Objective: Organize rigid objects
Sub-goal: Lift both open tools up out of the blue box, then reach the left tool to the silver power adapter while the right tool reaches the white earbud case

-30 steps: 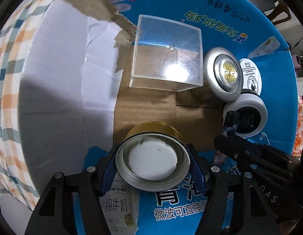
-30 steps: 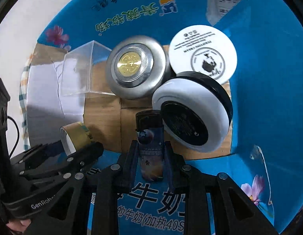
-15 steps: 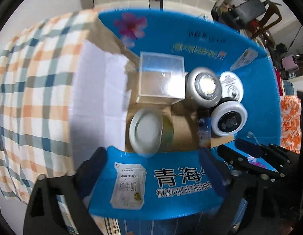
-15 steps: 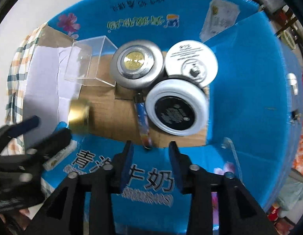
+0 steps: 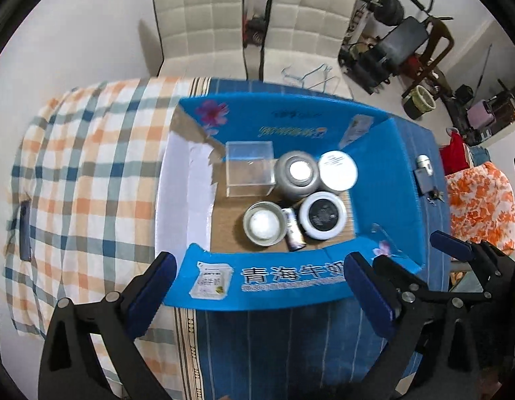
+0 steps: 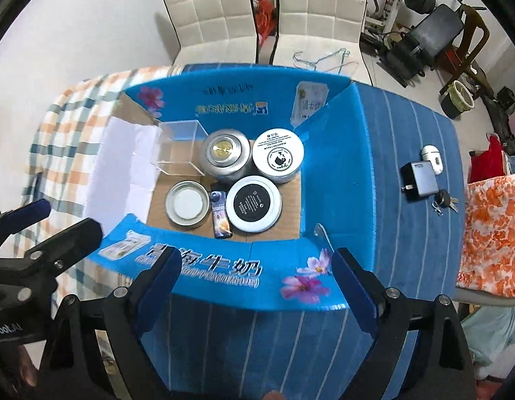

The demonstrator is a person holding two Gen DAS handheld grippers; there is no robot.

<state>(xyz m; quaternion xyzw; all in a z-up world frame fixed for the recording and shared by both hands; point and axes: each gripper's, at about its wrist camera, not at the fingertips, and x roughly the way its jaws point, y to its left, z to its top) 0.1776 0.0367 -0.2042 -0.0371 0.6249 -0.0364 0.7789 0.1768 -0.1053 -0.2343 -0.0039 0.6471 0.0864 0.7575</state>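
**Both tongs clear of the box, drop-off step done**

Left wrist view: we see the left gripper (image 5: 257, 276) spread wide, jaws just opened, nothing between them. It hangs above the near wall of the blue carton (image 5: 284, 280). On the carton floor sit the round tin (image 5: 264, 223) with a pale lid, the small lighter (image 5: 293, 228) just beside it, the black-topped jar (image 5: 322, 215), the silver tin (image 5: 296, 175), the white-lidded jar (image 5: 337, 170) and the clear plastic box (image 5: 250, 168). The right gripper's fingers (image 5: 457, 250) show at the right edge.

Right wrist view: we see the right gripper (image 6: 256, 276) also wide, jaws just opened, empty. The lighter (image 6: 220, 215) lies between the round tin (image 6: 187, 207) and the black-topped jar (image 6: 253, 203), touching or nearly so. Outside the carton, on the striped cloth (image 6: 374, 200), lie a charger (image 6: 419, 181), keys (image 6: 444, 201) and a white case (image 6: 431, 155).

We judge the placing step finished. The next move likely calls for swinging right toward those loose things, jaws kept wide.
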